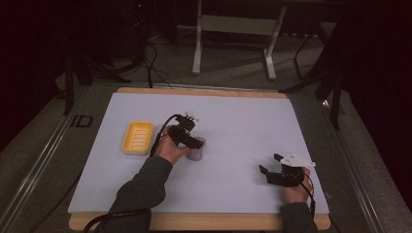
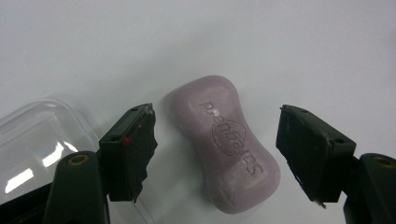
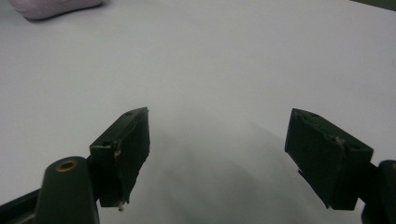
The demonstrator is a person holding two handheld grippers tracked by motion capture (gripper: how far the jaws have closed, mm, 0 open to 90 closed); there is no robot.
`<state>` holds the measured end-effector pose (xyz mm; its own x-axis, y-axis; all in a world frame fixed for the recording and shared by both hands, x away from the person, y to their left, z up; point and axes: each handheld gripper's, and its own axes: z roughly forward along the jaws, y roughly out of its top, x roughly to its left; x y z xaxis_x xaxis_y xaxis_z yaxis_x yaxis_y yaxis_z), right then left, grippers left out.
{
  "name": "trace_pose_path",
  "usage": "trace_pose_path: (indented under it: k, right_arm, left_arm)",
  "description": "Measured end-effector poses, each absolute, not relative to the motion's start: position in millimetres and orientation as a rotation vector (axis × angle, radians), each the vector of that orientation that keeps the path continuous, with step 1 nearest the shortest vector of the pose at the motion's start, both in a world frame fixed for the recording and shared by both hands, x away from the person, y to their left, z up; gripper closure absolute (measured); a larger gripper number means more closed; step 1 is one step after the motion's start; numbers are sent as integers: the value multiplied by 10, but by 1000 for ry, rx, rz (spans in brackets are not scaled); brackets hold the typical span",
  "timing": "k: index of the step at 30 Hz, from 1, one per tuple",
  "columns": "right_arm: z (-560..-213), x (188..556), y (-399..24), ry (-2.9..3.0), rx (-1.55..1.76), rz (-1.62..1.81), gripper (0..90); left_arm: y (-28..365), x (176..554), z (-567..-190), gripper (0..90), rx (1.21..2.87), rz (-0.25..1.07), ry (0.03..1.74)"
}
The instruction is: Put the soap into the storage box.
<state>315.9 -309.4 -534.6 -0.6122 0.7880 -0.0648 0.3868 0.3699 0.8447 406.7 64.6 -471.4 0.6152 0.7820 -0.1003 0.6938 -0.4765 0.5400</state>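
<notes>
A purple soap bar with embossed lettering lies flat on the white table sheet. In the high view the soap bar is just right of centre-left. My left gripper hovers over it, open; in the left gripper view my left gripper has one jaw on each side of the bar, and neither touches it. Near the front right, my right gripper is held low over the sheet. In its own view my right gripper stands open around bare sheet, and the soap bar shows at the top left.
A yellow ridged soap dish sits left of my left hand. A clear plastic lid lies right beside the left jaw. The sheet covers a wooden board; past it are dark floor, cables and a metal stand.
</notes>
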Motion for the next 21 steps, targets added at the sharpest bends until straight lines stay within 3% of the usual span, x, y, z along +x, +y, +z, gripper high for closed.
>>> trace_pose_path:
  k: [21]
  right_arm:
    - [-5346, 3152, -3087, 2177, 1007, 1150, 217]
  left_arm:
    - [469, 4230, -4913, 195, 2377, 152, 1250]
